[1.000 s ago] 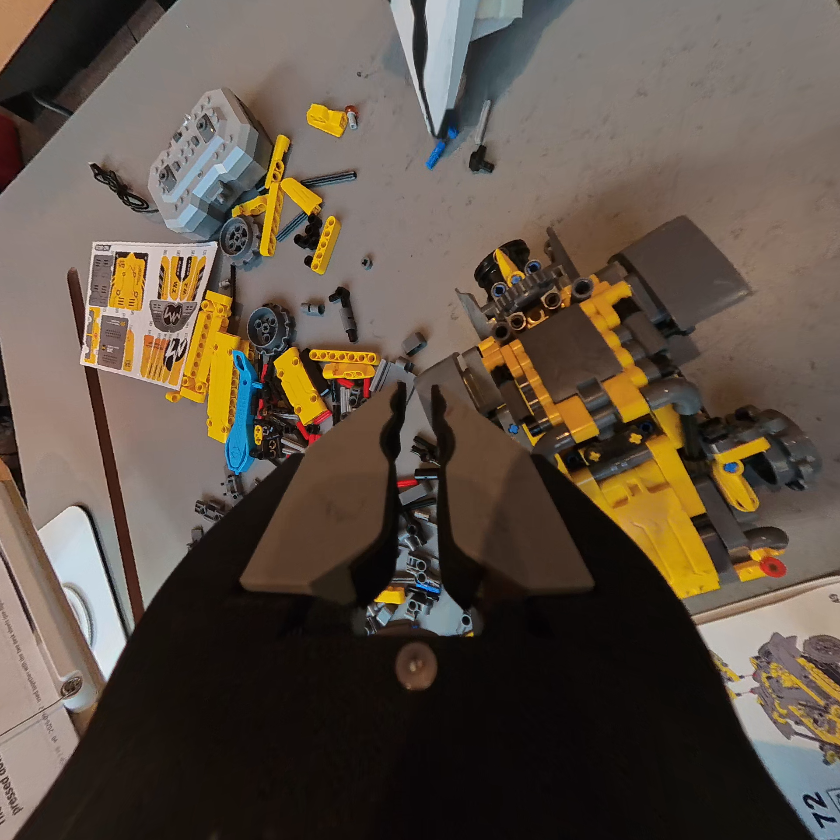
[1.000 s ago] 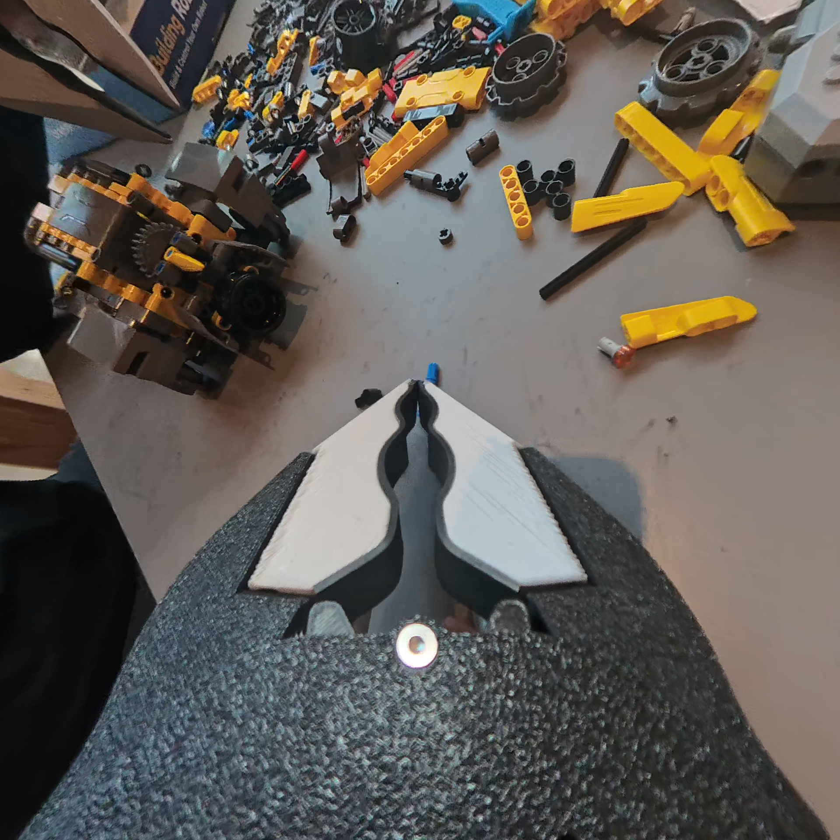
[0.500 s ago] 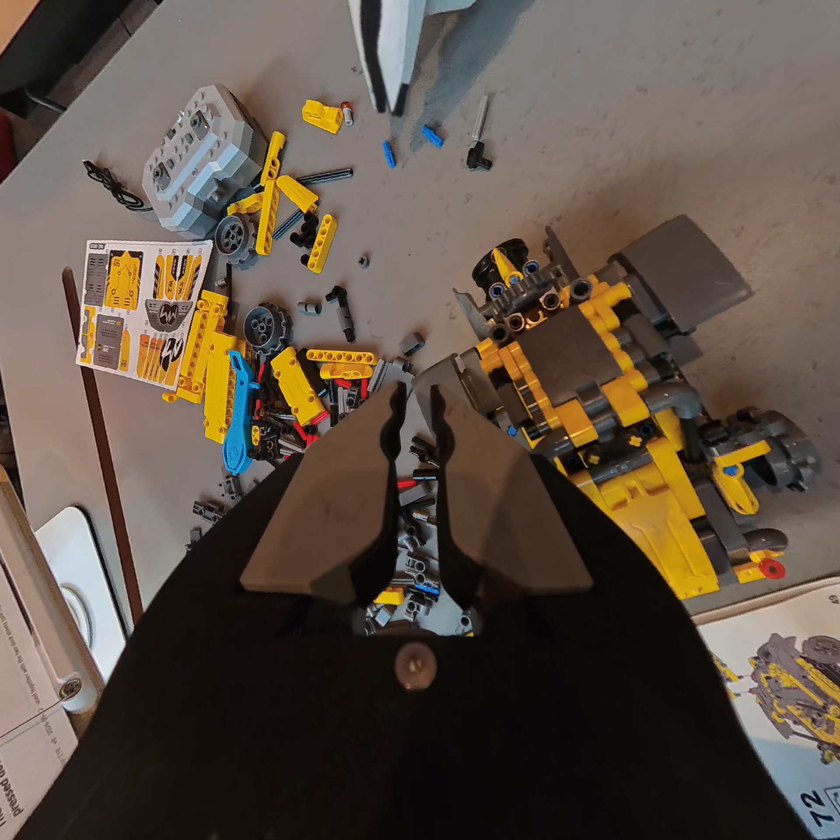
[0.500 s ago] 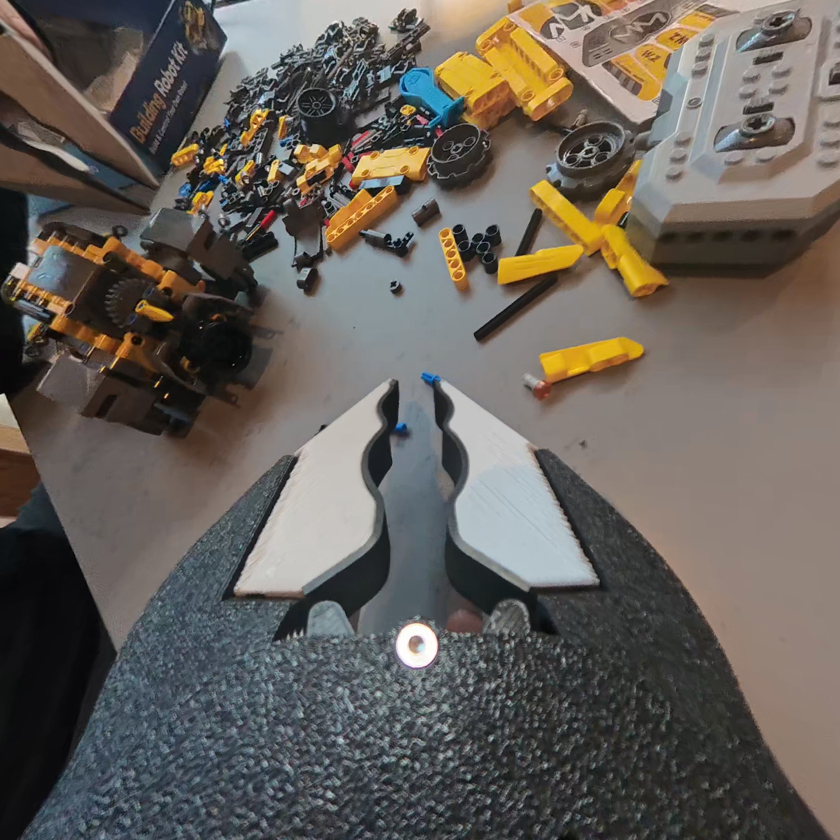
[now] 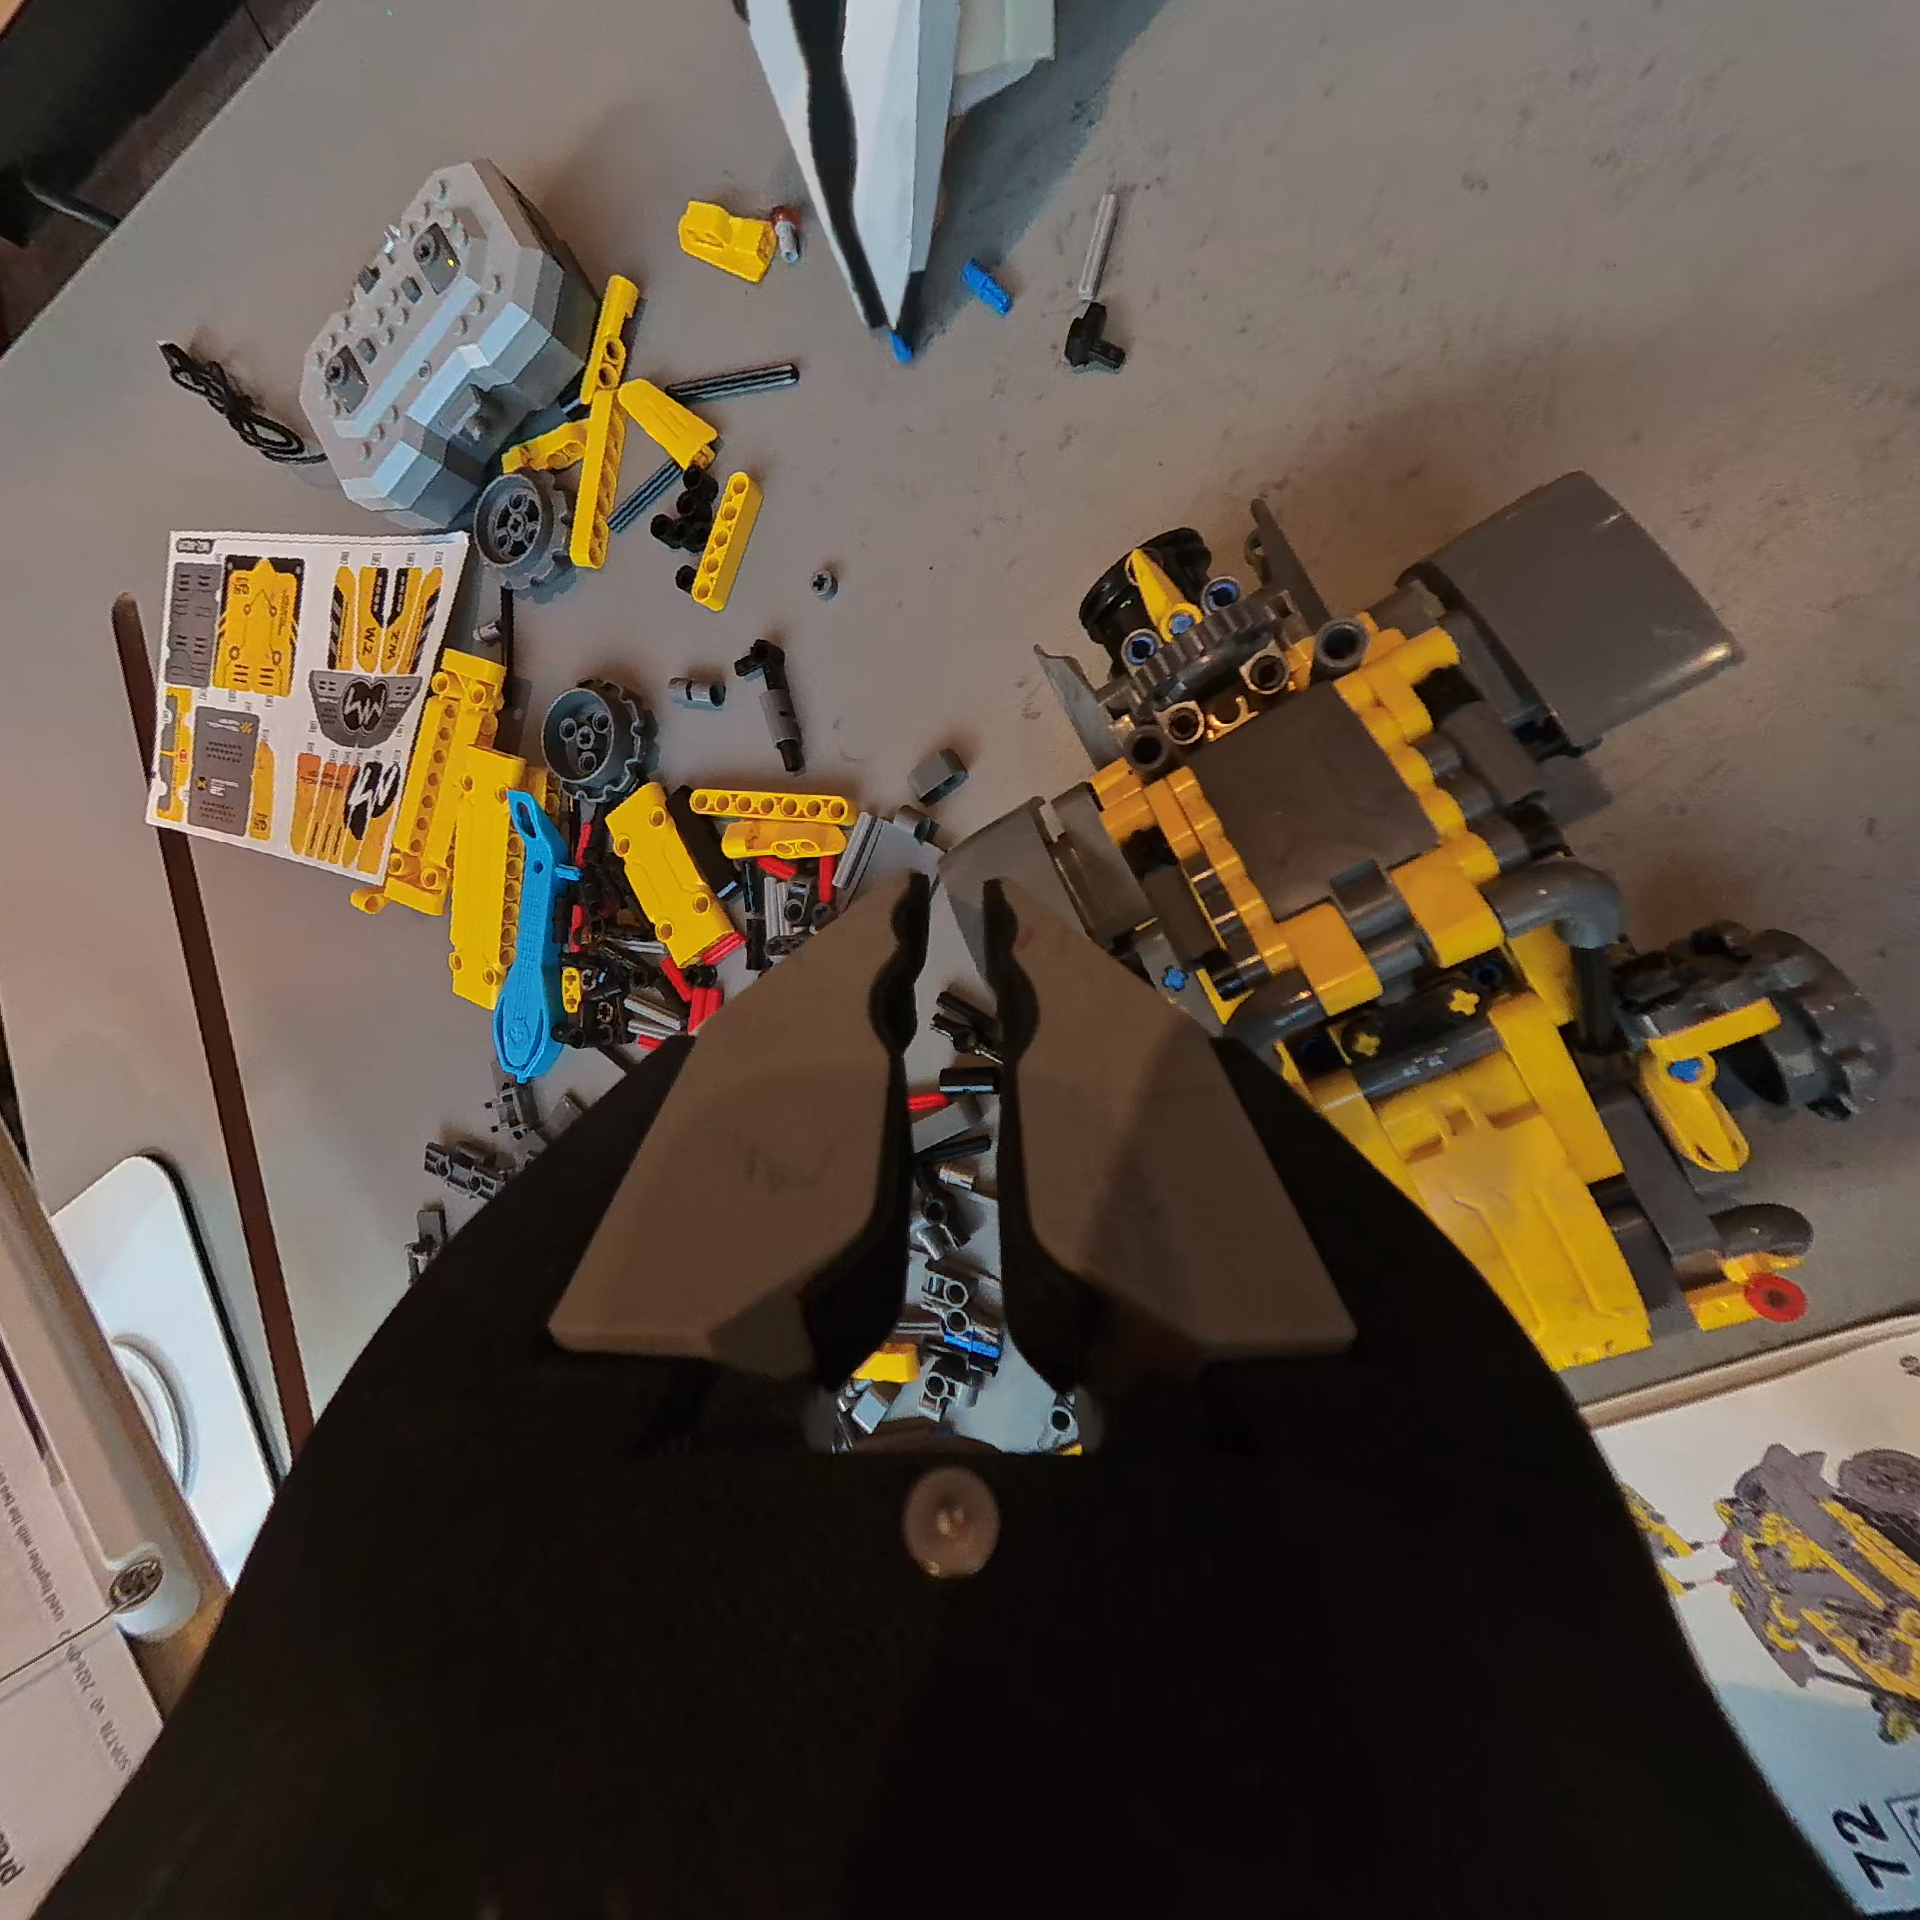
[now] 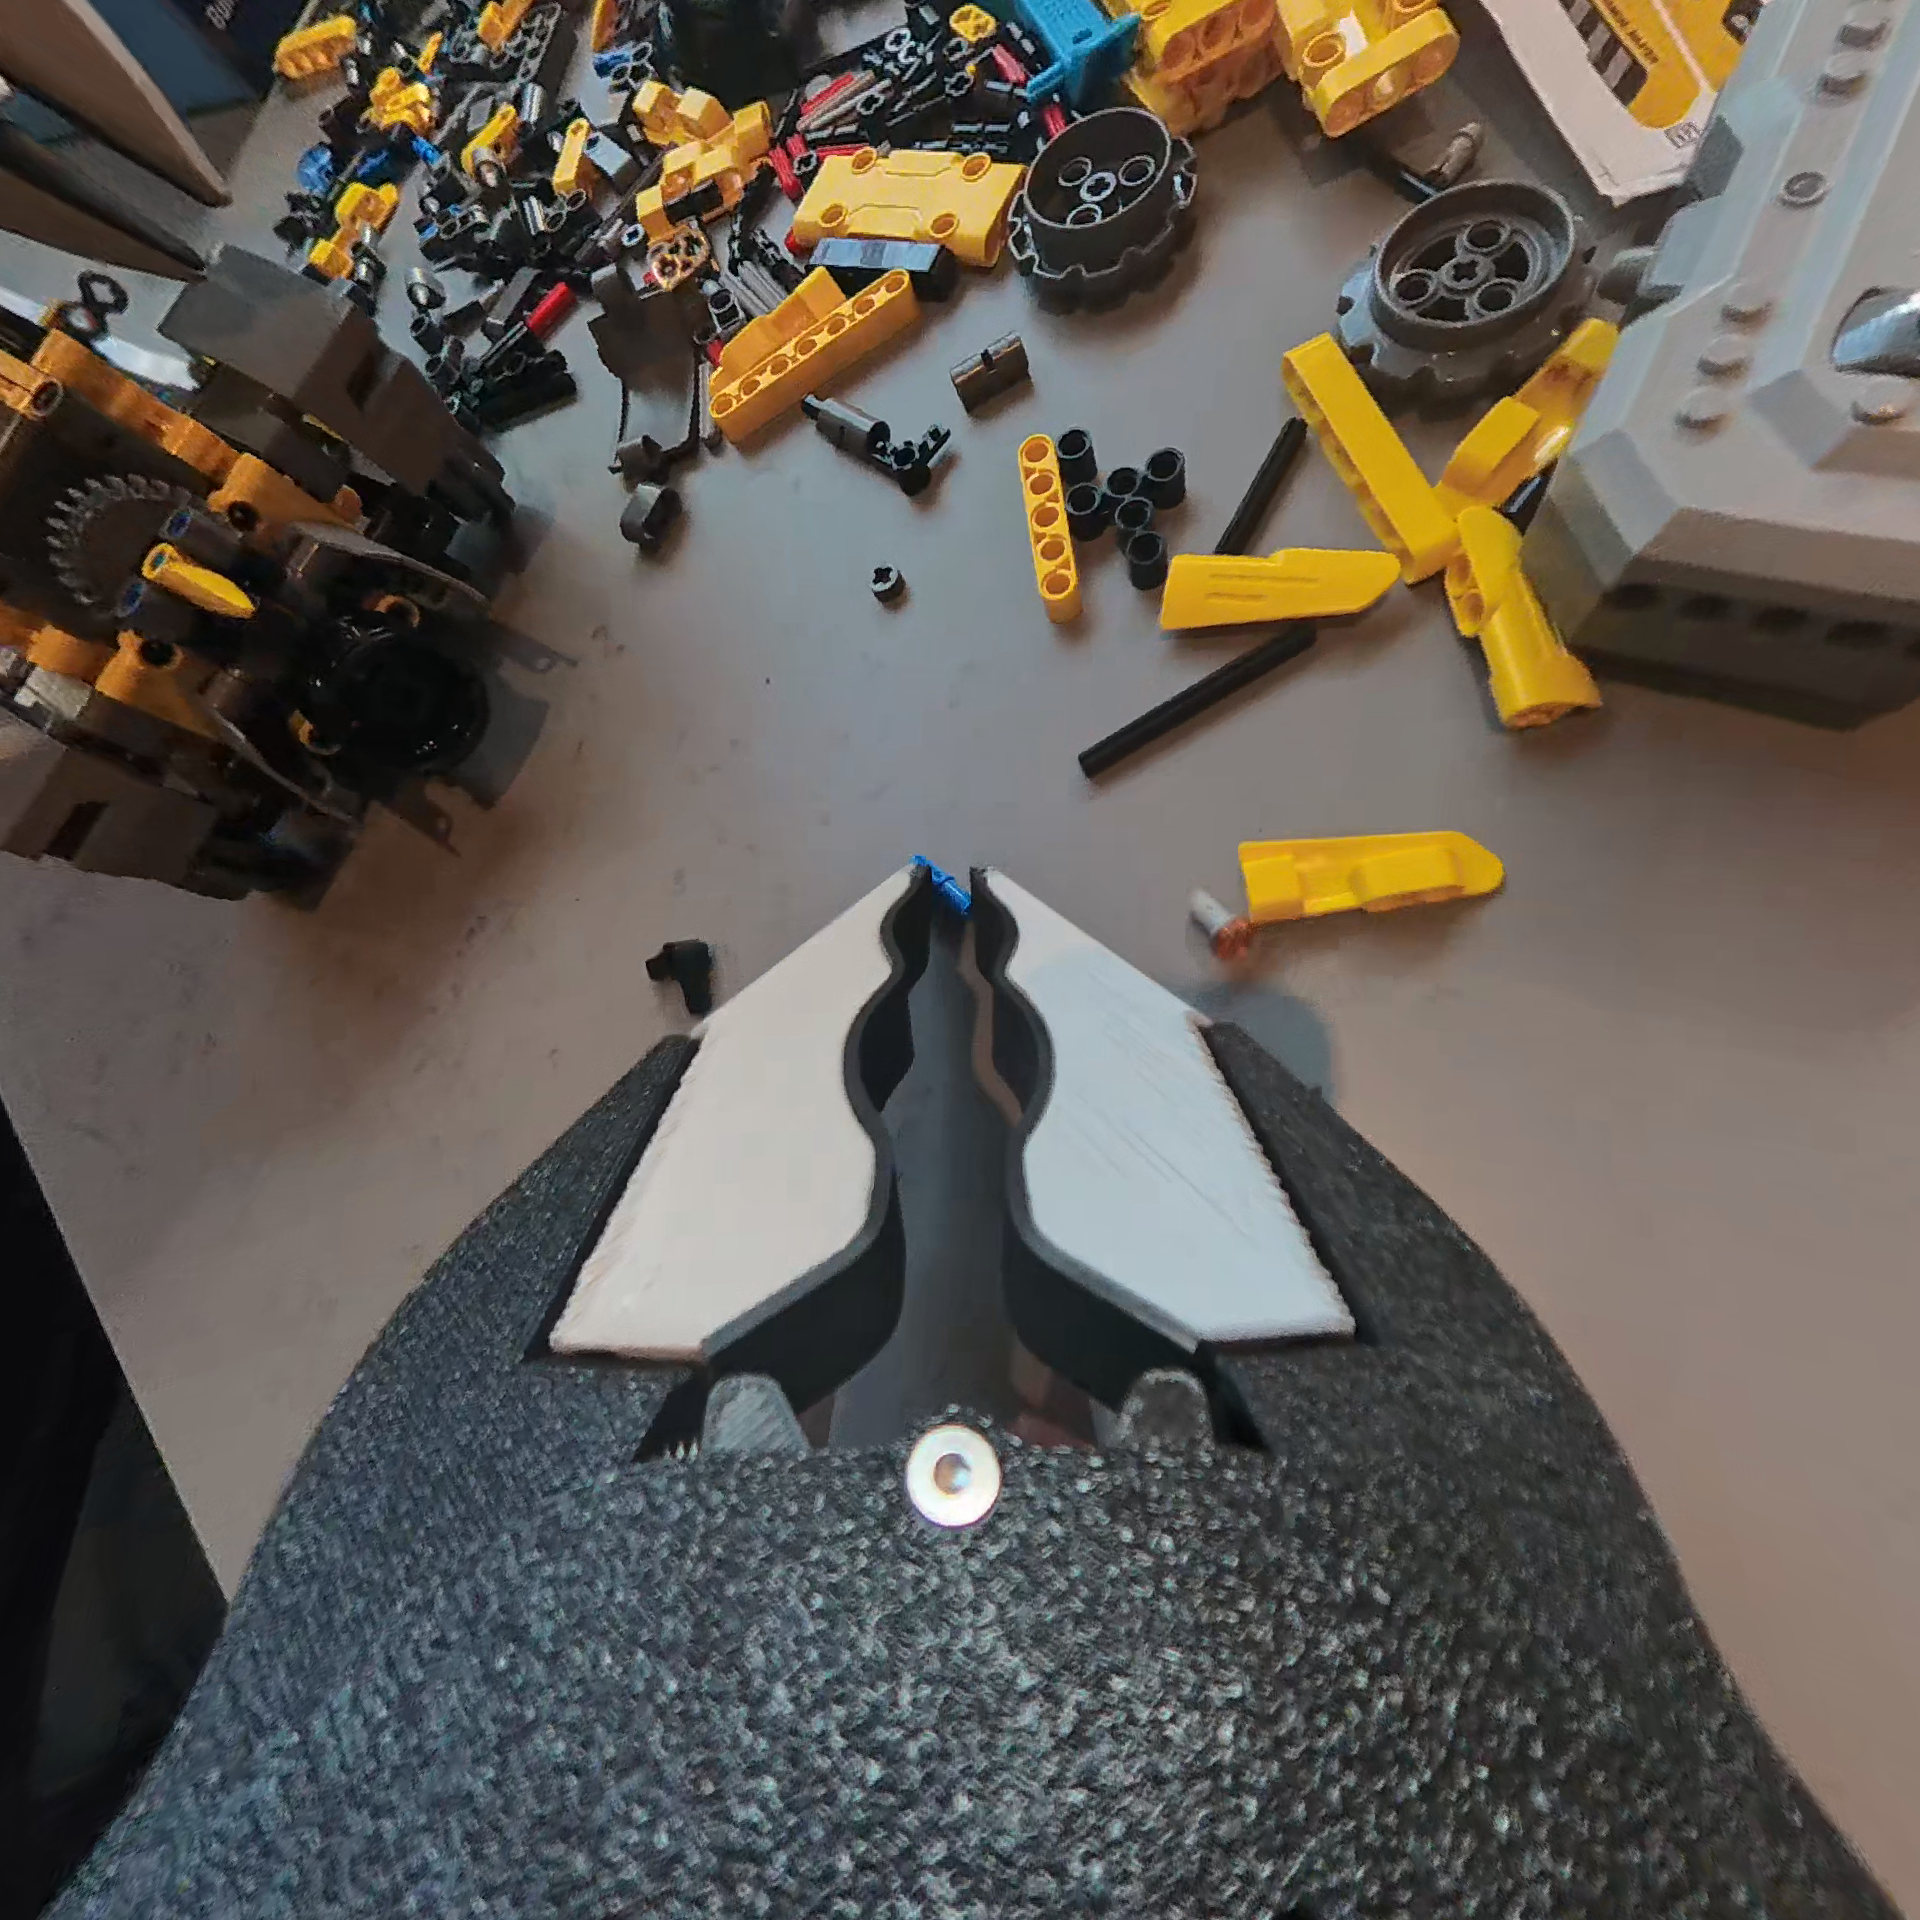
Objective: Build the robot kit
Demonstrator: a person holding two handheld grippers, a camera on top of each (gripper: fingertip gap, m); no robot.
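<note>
My right gripper [image 6: 943, 875], with white fingers, is shut on a small blue pin [image 6: 940, 891] at its tips, low over the grey table [image 6: 831, 748]. In the left wrist view it comes in from the top [image 5: 900, 330], with the blue pin [image 5: 902, 349] at its tip. A second blue pin [image 5: 985, 286] lies just beside it. My left gripper [image 5: 951, 888], with grey fingers, is slightly open and empty, above a pile of small loose parts [image 5: 644, 914] next to a yellow and grey vehicle model [image 5: 1403, 935].
The vehicle model [image 6: 208, 540] is to the right gripper's left. A grey hub block [image 6: 1766, 416], a black axle [image 6: 1195, 701], a yellow panel [image 6: 1371, 873] and a black elbow piece [image 6: 681, 961] lie nearby. A sticker sheet [image 5: 301, 696] and a booklet [image 5: 1766, 1558] lie near the table edges. Left tips to right tips: about 20 centimetres. From my right tips it is roughly 5 centimetres to the black axle [image 6: 1195, 701]; from my left, 20 centimetres. It turns up in the left wrist view [image 5: 728, 377] as well.
The right gripper opened, leaving two blue pins on the table, then came back down and shut on one of them. The left gripper has hardly moved.
</note>
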